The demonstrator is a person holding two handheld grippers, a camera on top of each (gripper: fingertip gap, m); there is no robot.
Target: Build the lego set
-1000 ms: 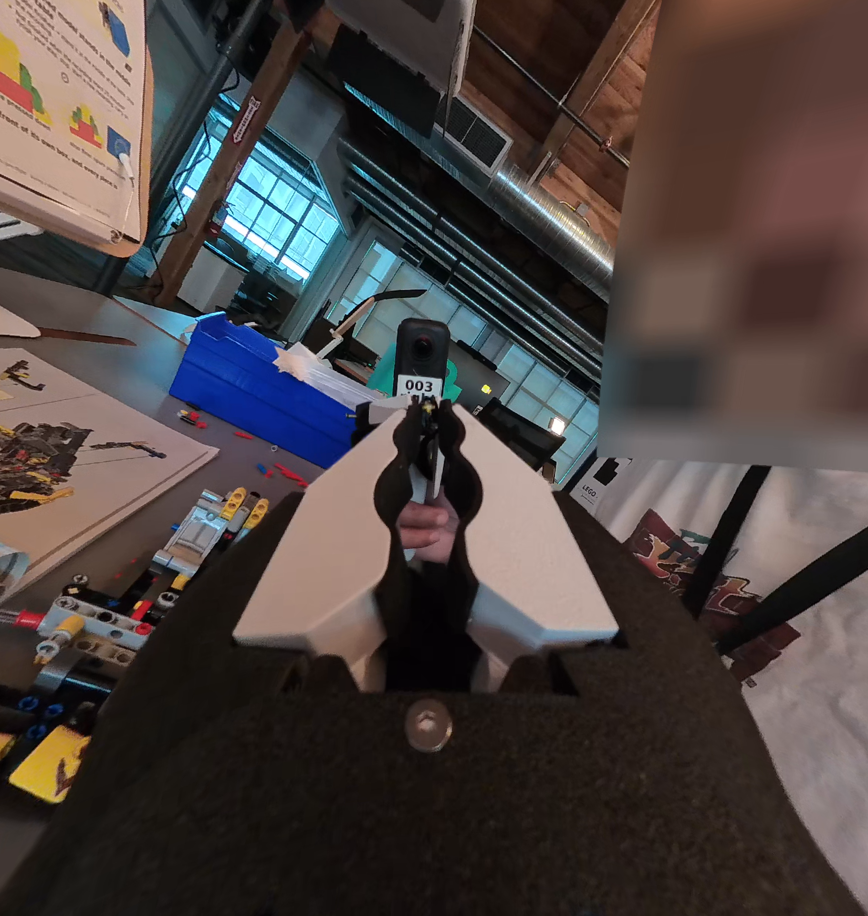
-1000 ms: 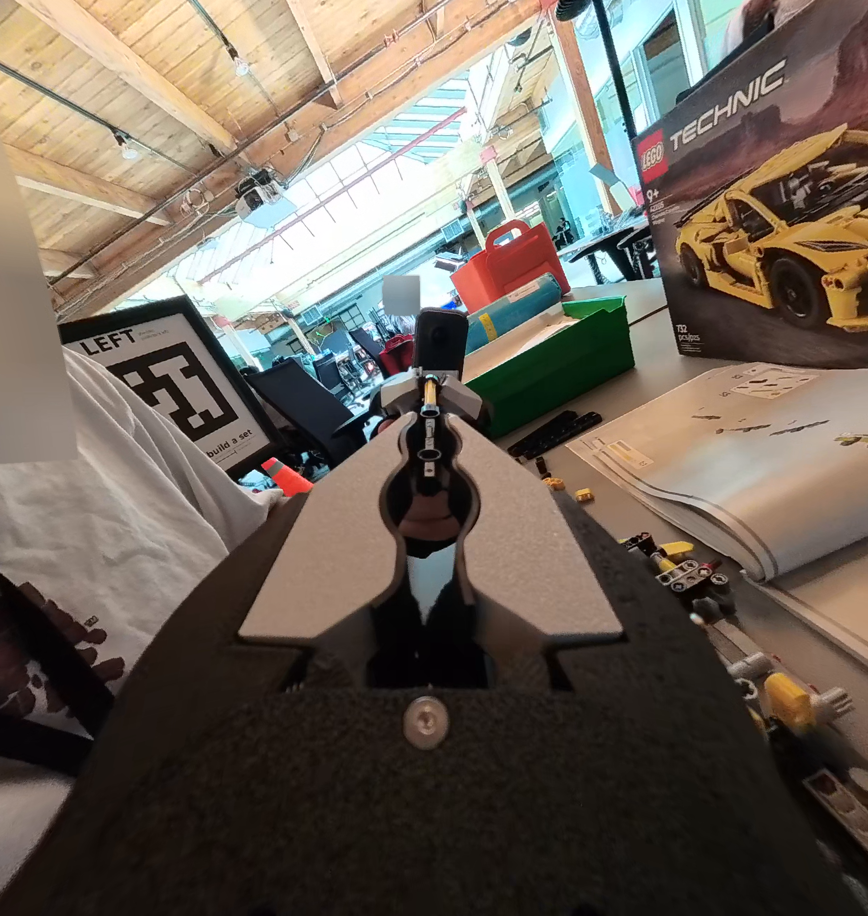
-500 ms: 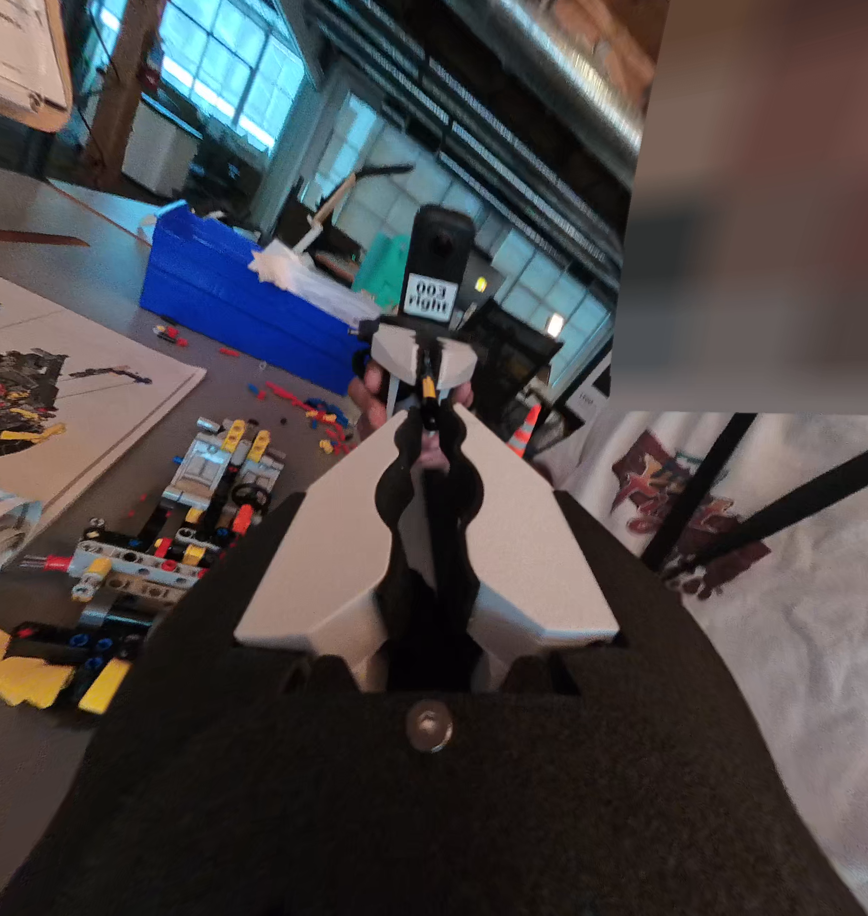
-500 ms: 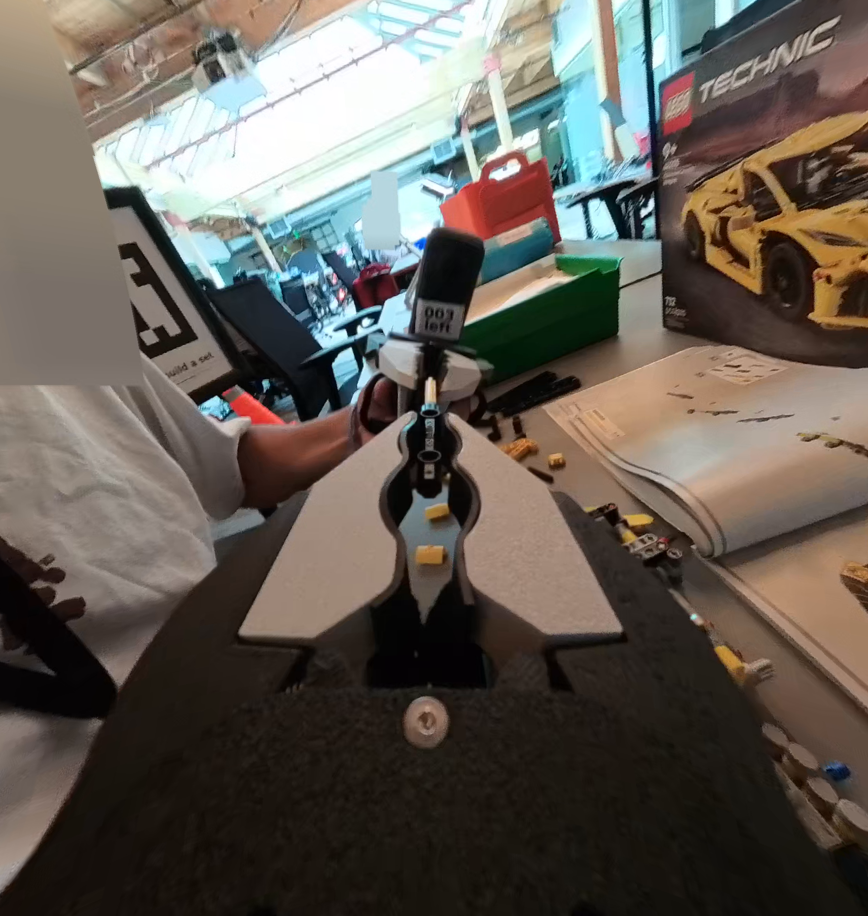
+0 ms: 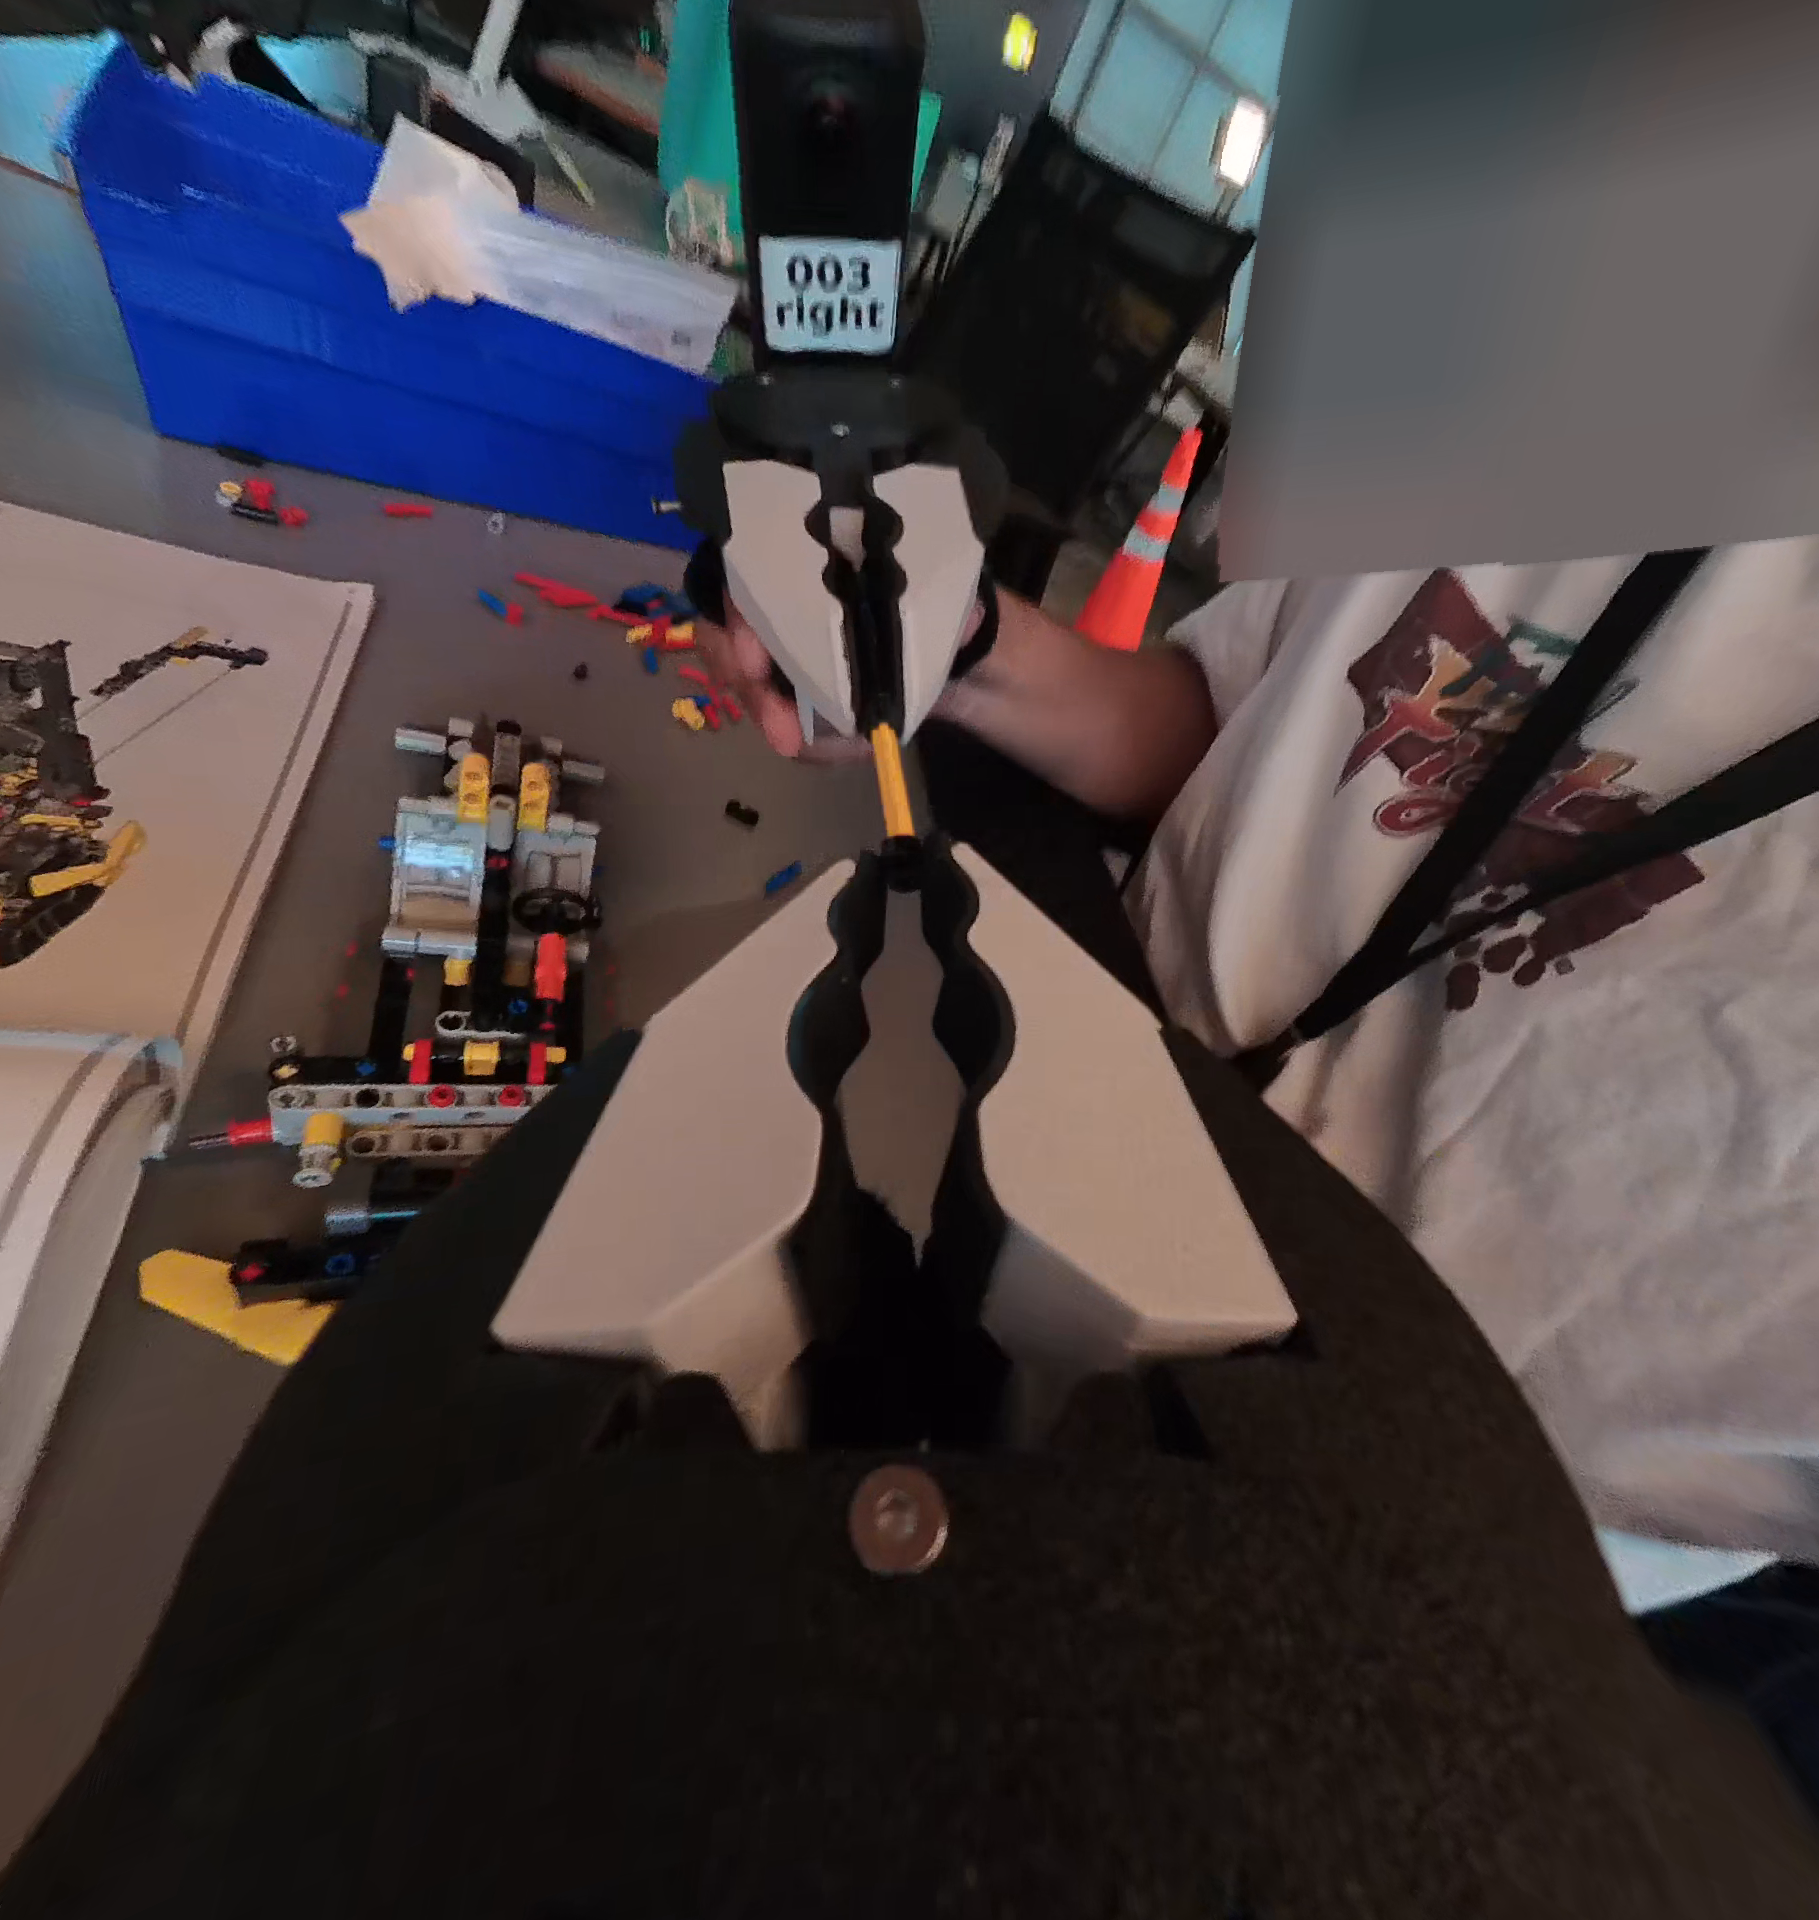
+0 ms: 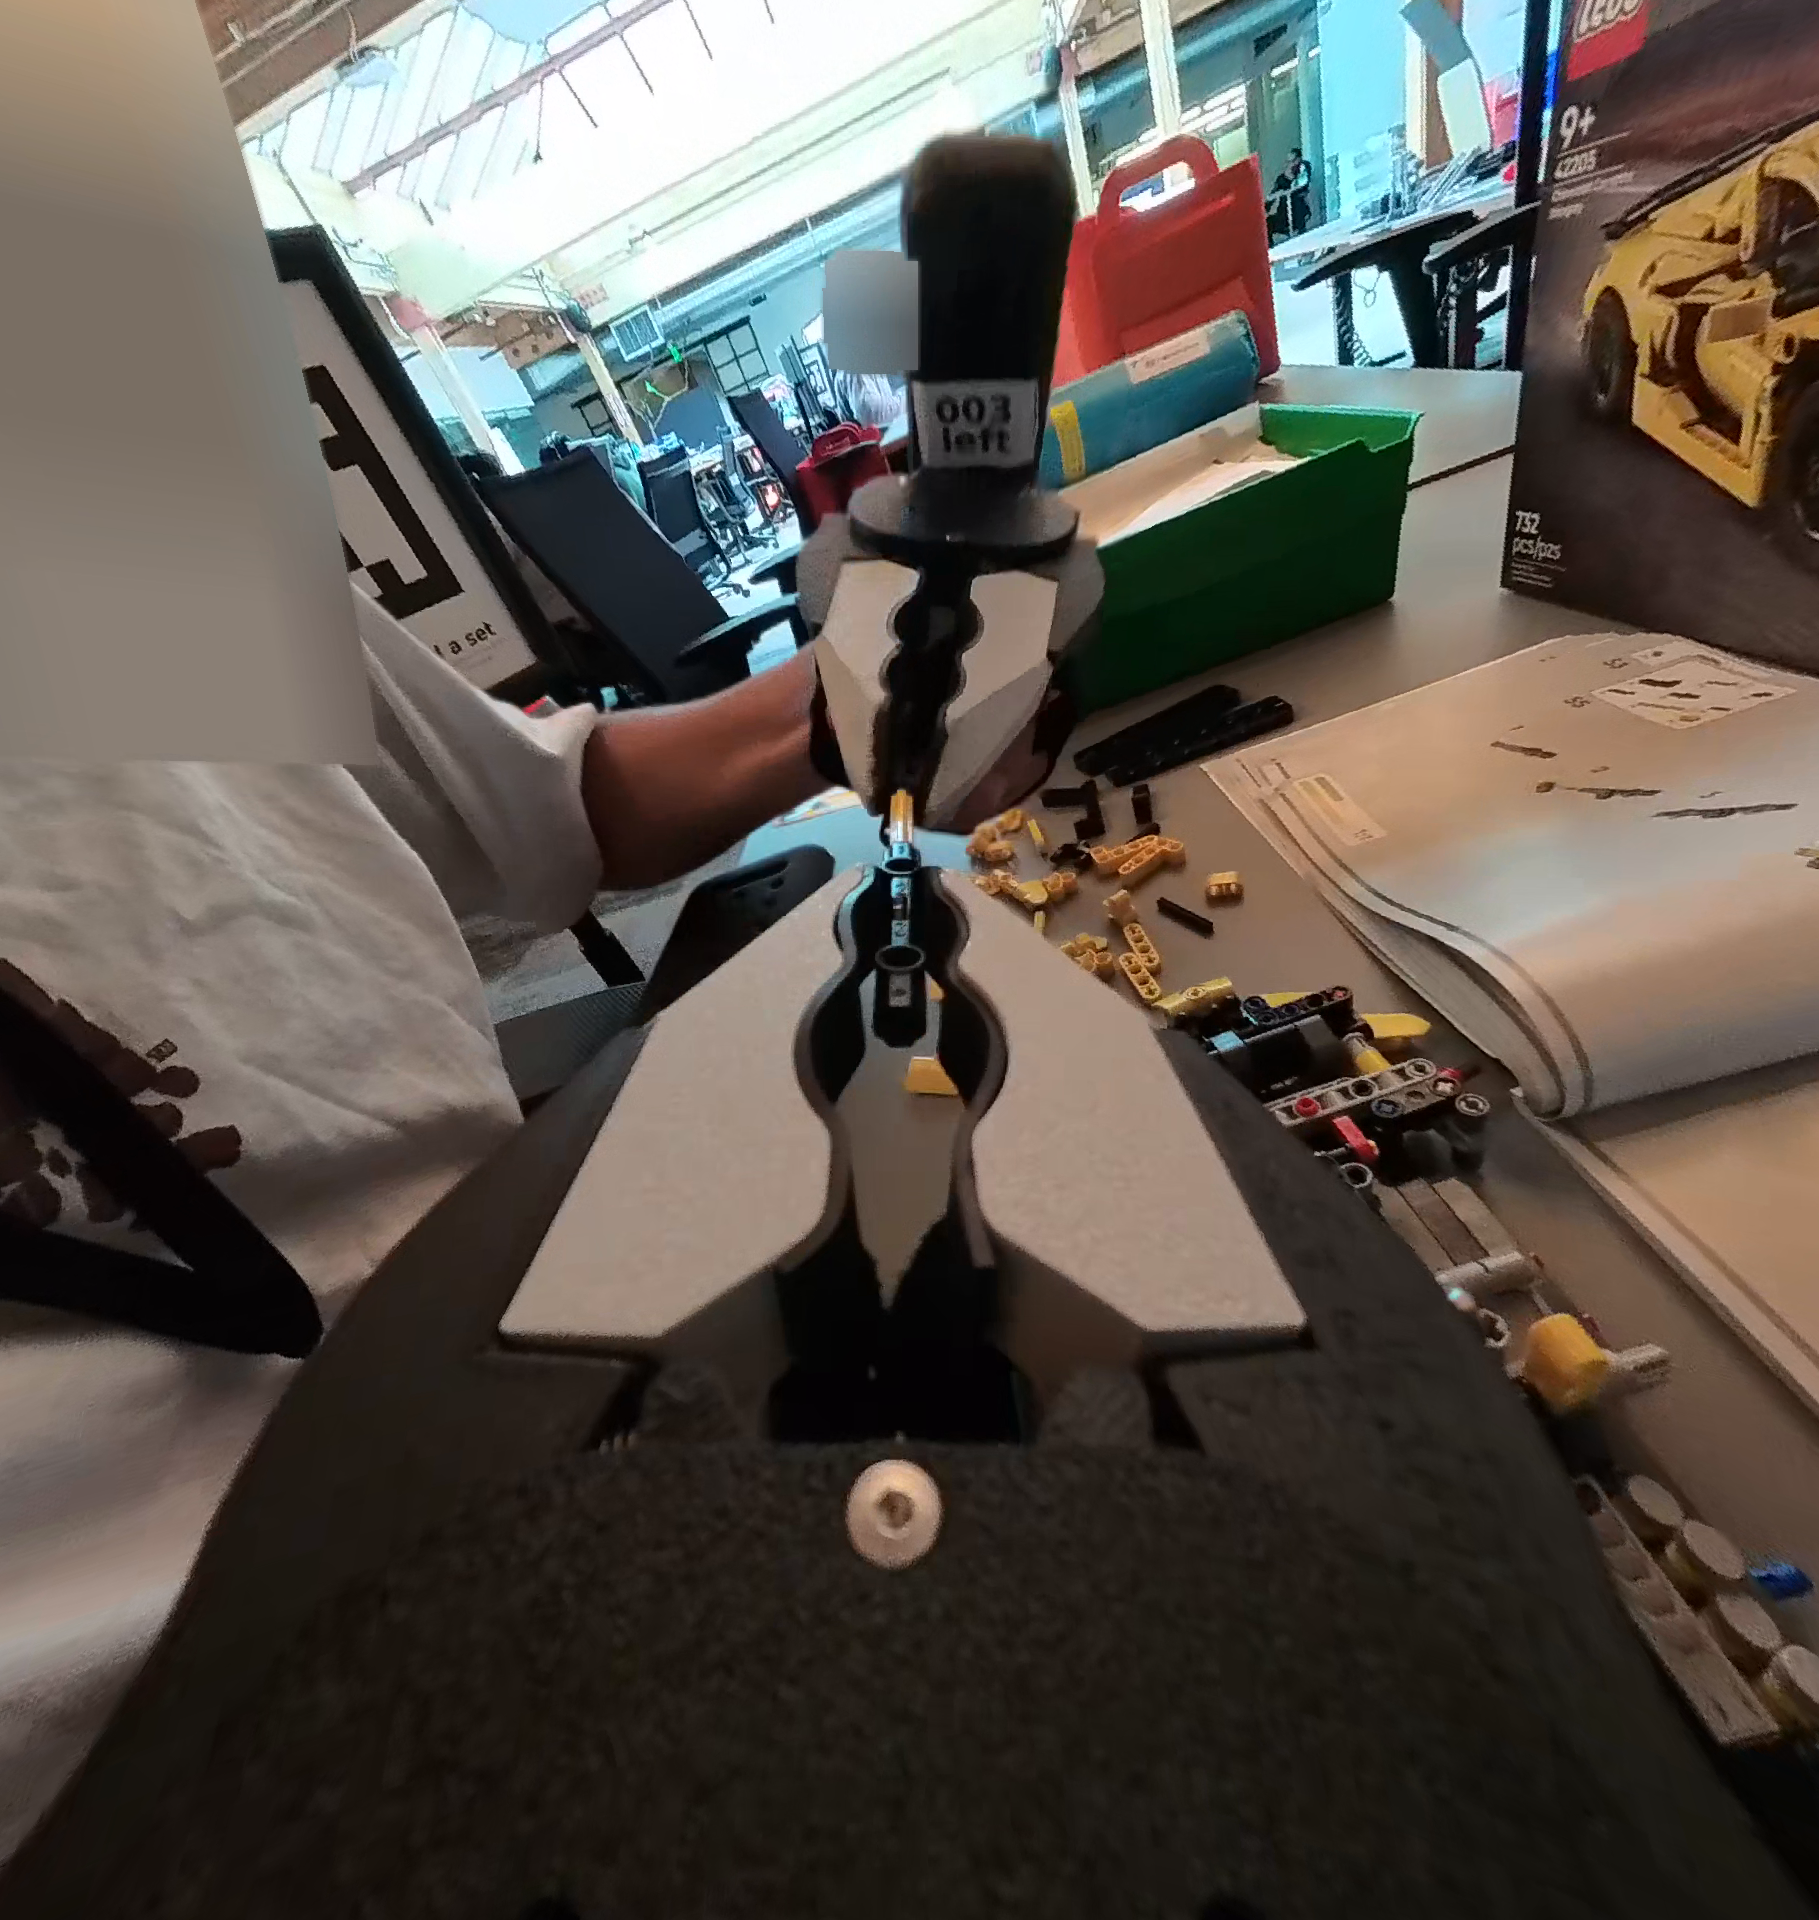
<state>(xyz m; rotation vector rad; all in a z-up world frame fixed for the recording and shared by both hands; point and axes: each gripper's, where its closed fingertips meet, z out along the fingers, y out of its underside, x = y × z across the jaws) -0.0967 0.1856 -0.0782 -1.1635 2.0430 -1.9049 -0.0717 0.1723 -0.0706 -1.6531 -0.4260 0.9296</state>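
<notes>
Misalignment threatens: left gripper point(image 5: 900, 857) pinches the yellow axle point(image 5: 892, 779), right gripper point(image 5: 869, 727) at 12 o'clock clamps the black connector point(image 6: 900, 935). Tilted pushing may jam it.

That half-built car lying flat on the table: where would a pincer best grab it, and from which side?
Probably from straight above, closing across the narrow black middle of the half-built car. It lies flat on the table, so only a top approach reaches both sides; the grey block and cross beam look wider.
</notes>
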